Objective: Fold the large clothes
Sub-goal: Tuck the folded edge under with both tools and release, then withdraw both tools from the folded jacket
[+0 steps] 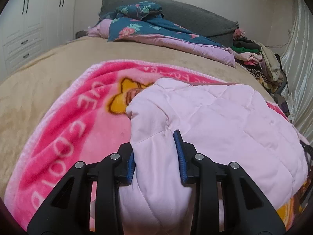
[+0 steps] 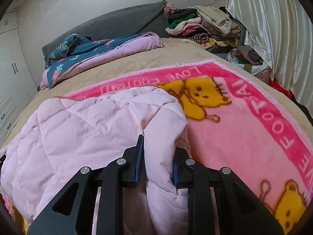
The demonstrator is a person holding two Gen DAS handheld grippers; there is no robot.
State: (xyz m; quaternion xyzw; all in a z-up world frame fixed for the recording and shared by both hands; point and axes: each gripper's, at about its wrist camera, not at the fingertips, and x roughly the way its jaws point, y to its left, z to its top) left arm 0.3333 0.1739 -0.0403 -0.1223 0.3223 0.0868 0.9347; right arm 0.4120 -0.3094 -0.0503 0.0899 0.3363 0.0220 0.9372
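My left tool [image 1: 156, 152] points forward and down over the bed [image 1: 49, 62], its blue pads [image 1: 181, 156] pinching a thick fold of the pale pink quilted jacket [image 1: 225, 117]. My right tool [image 2: 158, 156] is tilted down the same way and clamps another bunched fold of the same jacket [image 2: 88, 127] between its pads [image 2: 139, 156]. The two tools hold opposite side edges of the garment, the left-hand edge in my left and the right-hand edge in my right. The jacket lies spread on the pink bear-print blanket [image 2: 244, 137], which covers the beige bedspread. Beyond it, near the grey headboard [image 1: 195, 13], lies a folded blue floral quilt [image 1: 156, 29]. A heap of clothes [image 2: 205, 27] sits at the bed's far corner beside the shiny curtain [image 2: 273, 29].
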